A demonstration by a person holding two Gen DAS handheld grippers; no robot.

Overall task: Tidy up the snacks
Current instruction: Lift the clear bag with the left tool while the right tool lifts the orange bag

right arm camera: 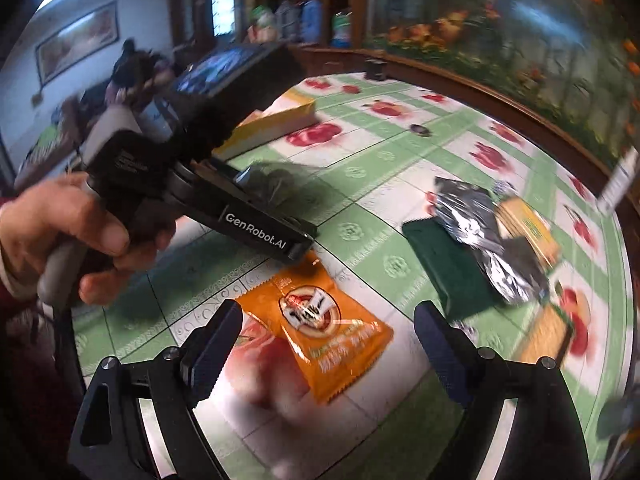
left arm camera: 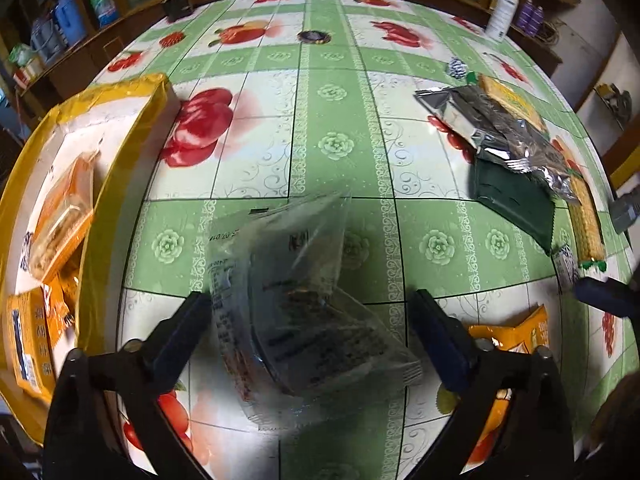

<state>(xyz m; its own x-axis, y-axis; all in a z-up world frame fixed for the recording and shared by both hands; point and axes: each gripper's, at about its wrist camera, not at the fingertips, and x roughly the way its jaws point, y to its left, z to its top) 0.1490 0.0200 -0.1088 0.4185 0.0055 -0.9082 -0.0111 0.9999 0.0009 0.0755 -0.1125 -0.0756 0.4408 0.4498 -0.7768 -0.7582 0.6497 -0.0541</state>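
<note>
A clear packet of dark snacks (left arm camera: 304, 320) lies on the tablecloth between the wide-apart fingers of my left gripper (left arm camera: 308, 316), which is open; the packet is blurred. A yellow-edged box (left arm camera: 120, 168) at the left holds orange snack packets (left arm camera: 60, 208). My right gripper (right arm camera: 324, 332) is open above an orange snack packet (right arm camera: 320, 320), not touching it. That packet also shows in the left wrist view (left arm camera: 516, 332). A pile with a silver foil bag (left arm camera: 492, 128), a dark green packet (left arm camera: 516, 204) and yellow packets lies at the right; the foil bag (right arm camera: 480, 232) also shows in the right wrist view.
The round table (left arm camera: 340, 152) has a green flowered cloth. A small dark disc (left arm camera: 314, 37) lies far back. A white bottle (left arm camera: 502, 12) stands at the back right edge. The left hand and its gripper body (right arm camera: 240, 216) cross the right wrist view. Shelves with bottles stand behind.
</note>
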